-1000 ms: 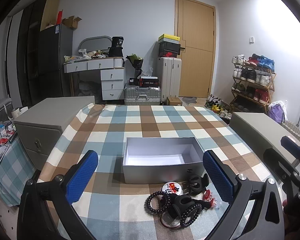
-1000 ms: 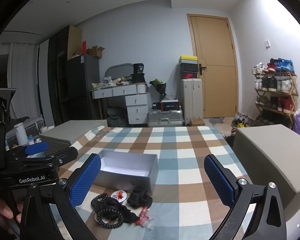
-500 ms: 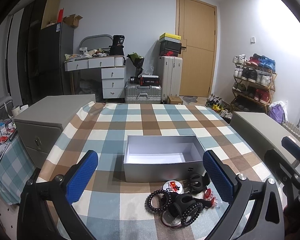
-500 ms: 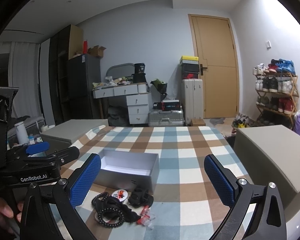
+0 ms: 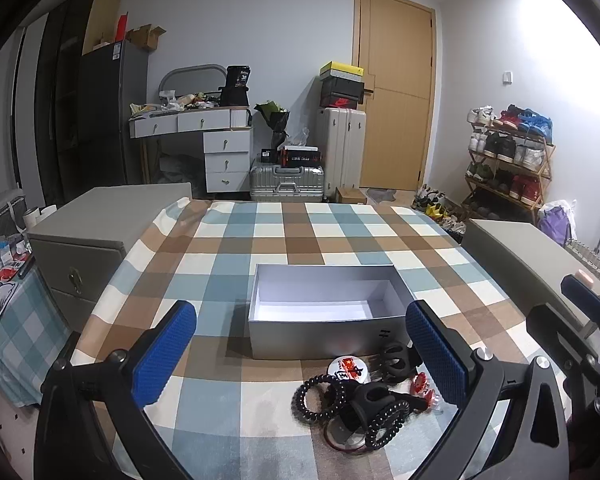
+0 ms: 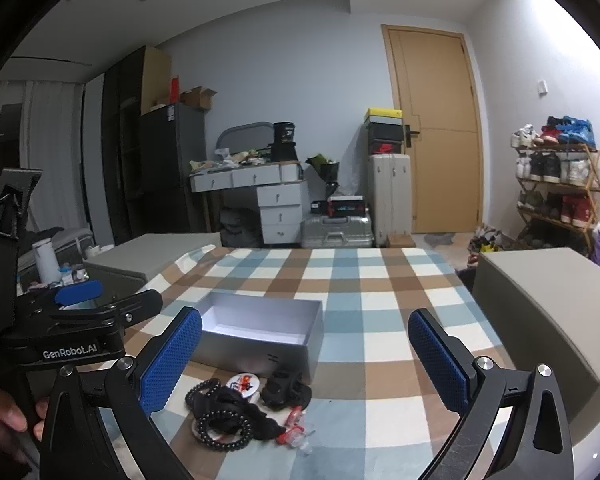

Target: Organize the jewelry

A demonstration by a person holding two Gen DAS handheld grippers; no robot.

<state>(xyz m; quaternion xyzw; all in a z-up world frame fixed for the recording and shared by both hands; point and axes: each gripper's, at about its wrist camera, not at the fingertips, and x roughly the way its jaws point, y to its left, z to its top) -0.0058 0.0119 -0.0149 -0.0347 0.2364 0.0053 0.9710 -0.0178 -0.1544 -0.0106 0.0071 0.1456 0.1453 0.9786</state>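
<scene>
An open, empty silver box (image 5: 320, 322) (image 6: 260, 340) sits on the checked tablecloth. In front of it lies a small heap of jewelry (image 5: 364, 396) (image 6: 244, 408): black bead bracelets, a black spiral tie, a black claw clip (image 6: 284, 390), a round white badge (image 5: 346, 370) and red pieces (image 6: 294, 426). My left gripper (image 5: 300, 356) is open and held above the cloth, the heap beside its right finger. My right gripper (image 6: 306, 360) is open too, with the heap near its left finger. Nothing is held.
Grey cabinets (image 5: 100, 232) (image 6: 548, 304) flank the table on both sides. The left gripper's body (image 6: 60, 336) and a hand (image 6: 4, 416) show at the left of the right wrist view. Suitcases, a desk and a shoe rack stand beyond.
Both views have shifted only slightly; the box and heap sit a touch lower in the left wrist view. Both grippers stay open and nothing was taken.
</scene>
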